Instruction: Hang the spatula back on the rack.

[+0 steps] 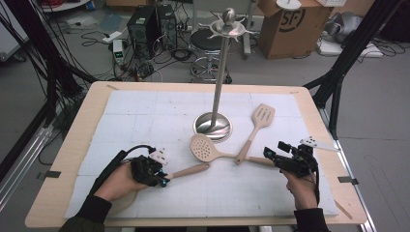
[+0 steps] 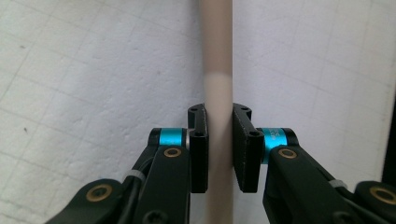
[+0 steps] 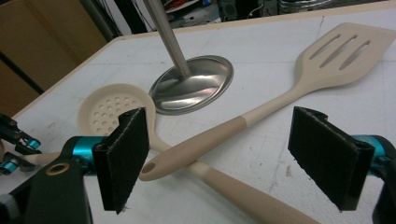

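On the tabletop (image 1: pixel 145 111), the left hand-held gripper (image 2: pixel 219 140) pinches a beige utensil handle (image 2: pixel 218 60); the right hand-held gripper (image 3: pixel 224 154), at 3 o'clock, stands spread.

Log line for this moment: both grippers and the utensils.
left gripper: shut on utensil handle | right gripper: open, by slotted spatula handle end | skimmer: flat on mat

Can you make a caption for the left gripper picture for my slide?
Left gripper shut on a beige handle lying on the white mat.
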A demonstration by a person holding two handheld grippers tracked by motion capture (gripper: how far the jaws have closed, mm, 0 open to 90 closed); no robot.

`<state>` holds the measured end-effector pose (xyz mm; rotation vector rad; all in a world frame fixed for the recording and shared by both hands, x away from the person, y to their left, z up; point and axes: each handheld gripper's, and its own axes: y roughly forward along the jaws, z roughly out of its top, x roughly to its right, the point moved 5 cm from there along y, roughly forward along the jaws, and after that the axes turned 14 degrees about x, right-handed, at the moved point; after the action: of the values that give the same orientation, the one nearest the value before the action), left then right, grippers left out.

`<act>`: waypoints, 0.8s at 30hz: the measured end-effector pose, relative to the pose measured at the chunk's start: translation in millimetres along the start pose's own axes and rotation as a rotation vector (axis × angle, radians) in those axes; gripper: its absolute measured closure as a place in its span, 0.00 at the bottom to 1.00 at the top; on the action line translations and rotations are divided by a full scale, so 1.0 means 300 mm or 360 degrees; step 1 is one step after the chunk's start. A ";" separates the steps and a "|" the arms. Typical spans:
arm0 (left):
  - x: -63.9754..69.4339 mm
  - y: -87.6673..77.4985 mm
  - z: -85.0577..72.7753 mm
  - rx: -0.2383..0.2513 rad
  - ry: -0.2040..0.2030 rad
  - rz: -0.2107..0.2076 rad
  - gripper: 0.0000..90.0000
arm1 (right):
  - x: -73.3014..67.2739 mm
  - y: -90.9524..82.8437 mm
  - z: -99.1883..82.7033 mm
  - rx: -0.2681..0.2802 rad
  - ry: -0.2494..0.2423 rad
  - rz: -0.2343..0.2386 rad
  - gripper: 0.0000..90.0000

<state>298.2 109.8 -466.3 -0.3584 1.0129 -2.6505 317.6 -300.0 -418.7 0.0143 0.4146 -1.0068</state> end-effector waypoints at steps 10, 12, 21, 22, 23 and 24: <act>-0.014 -0.069 -0.021 0.0203 -0.0132 -0.0028 0.87 | -0.009 0.018 -0.007 -0.0019 -0.0010 0.0014 0.22; -0.022 -0.082 -0.018 0.0283 -0.0171 -0.0027 0.87 | -0.009 0.019 -0.006 -0.0016 -0.0014 0.0016 0.22; -0.056 -0.128 0.024 0.0547 -0.0299 0.0001 0.87 | -0.004 0.015 -0.004 -0.0016 -0.0007 0.0015 0.22; -0.060 -0.131 0.027 0.0570 -0.0320 0.0005 0.87 | -0.004 0.014 -0.004 -0.0014 -0.0001 0.0015 0.22; -0.065 -0.133 0.032 0.0600 -0.0343 -0.0004 0.87 | -0.004 0.014 -0.005 -0.0016 0.0000 0.0013 0.22; -0.068 -0.136 0.039 0.0631 -0.0364 -0.0025 0.87 | -0.003 0.015 -0.006 -0.0014 -0.0006 0.0014 0.22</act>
<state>314.0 138.9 -432.8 -0.5611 0.4050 -2.6633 320.3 -296.4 -420.8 0.0060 0.4152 -0.9961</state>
